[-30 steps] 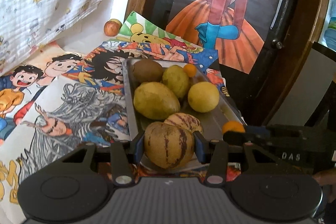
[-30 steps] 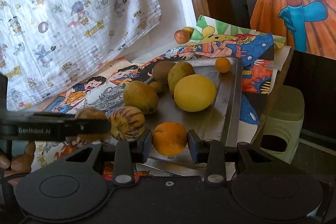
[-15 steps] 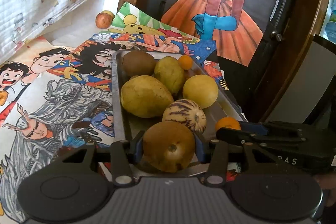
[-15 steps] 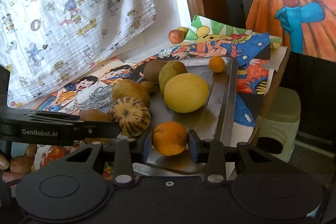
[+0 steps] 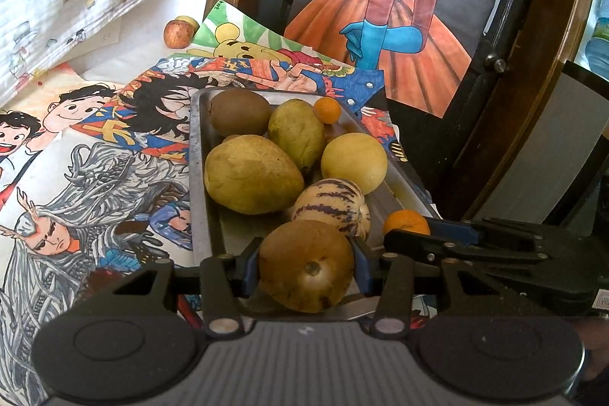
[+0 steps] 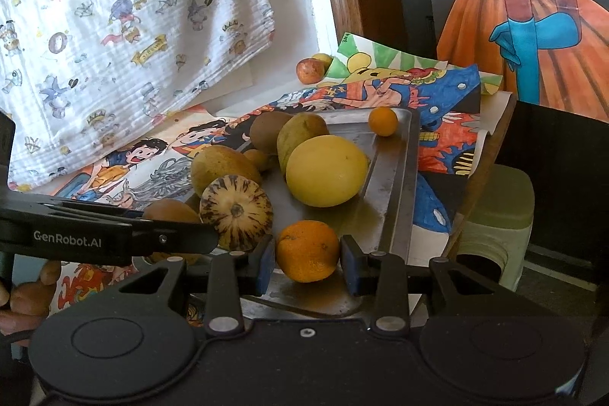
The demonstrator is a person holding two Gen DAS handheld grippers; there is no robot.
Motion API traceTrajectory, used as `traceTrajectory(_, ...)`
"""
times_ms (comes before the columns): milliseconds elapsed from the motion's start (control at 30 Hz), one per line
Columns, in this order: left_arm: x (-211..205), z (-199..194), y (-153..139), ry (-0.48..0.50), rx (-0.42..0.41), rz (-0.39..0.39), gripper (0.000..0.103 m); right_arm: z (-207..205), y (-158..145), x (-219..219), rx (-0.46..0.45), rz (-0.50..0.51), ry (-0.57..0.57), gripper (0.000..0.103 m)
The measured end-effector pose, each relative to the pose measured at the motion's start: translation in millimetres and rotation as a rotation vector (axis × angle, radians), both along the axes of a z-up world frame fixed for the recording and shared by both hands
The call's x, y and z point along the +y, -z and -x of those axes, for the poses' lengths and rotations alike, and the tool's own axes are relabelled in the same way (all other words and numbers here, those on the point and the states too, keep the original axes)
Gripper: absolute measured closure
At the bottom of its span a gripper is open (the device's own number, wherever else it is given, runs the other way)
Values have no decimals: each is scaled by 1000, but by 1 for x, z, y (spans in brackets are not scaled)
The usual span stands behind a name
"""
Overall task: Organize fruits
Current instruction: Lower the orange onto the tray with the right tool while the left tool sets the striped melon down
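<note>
At the tray's [image 5: 198, 177] near edge, left gripper [image 5: 306, 267] clamps a brown pepino melon [image 5: 306, 265], right gripper [image 6: 307, 259] an orange [image 6: 307, 250]; either round fruit could roll off once released.

Tray [image 6: 396, 177] right side free.

Left gripper [image 5: 306, 267]: grey ribbed body, black linkage arms with silver pivot screws, two round black discs, blue finger pads [image 5: 250, 269]. Right gripper [image 6: 307, 263]: black body, same linkages, blue pads. White "GenRobot.AI" lettering marks the left gripper's side.
</note>
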State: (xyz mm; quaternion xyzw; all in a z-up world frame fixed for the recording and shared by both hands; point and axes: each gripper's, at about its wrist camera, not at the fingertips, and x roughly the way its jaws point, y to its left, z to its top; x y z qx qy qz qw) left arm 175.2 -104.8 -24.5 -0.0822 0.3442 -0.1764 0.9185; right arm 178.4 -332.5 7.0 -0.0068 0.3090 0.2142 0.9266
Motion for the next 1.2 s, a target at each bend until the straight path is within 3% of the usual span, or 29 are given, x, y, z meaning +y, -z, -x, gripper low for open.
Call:
traceTrajectory(833,8,0,0,-45,1,2,49,-11,5,11,-31,28,16,64)
traceTrajectory(1200,8,2,0,-72,-25,-20,42,-17,6,18,-67,43,28,64)
